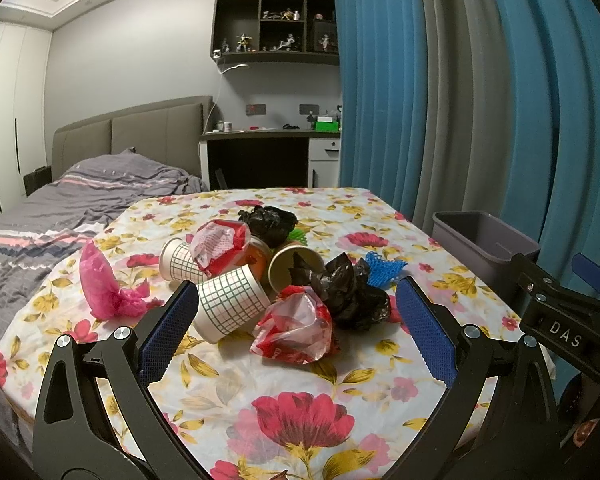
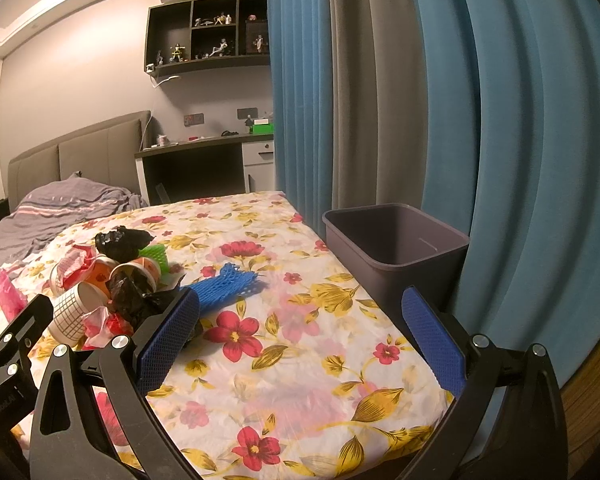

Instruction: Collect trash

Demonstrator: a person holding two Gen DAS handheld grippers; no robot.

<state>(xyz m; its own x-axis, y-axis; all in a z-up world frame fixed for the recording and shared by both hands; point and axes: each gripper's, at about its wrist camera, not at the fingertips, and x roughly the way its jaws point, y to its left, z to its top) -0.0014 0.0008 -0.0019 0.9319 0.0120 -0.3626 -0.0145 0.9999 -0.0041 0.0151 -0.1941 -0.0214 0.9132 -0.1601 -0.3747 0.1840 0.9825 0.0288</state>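
Observation:
A heap of trash lies on the floral tablecloth [image 1: 292,396]: two checked paper cups [image 1: 230,304], a brown cup [image 1: 290,266], red-and-clear plastic bags [image 1: 296,326], black bags [image 1: 354,294], a pink bag [image 1: 100,284] and blue foam net [image 1: 382,270]. My left gripper [image 1: 296,312] is open and empty, just short of the heap. My right gripper [image 2: 300,316] is open and empty, to the right of the heap, with the blue net [image 2: 228,286] ahead of its left finger. A grey bin [image 2: 396,254] stands at the table's right edge.
Blue and grey curtains [image 2: 420,100] hang behind the bin. A bed [image 1: 60,208] lies to the left of the table. A desk [image 1: 268,148] and wall shelves stand at the back. The right gripper's body [image 1: 568,320] shows at the right of the left wrist view.

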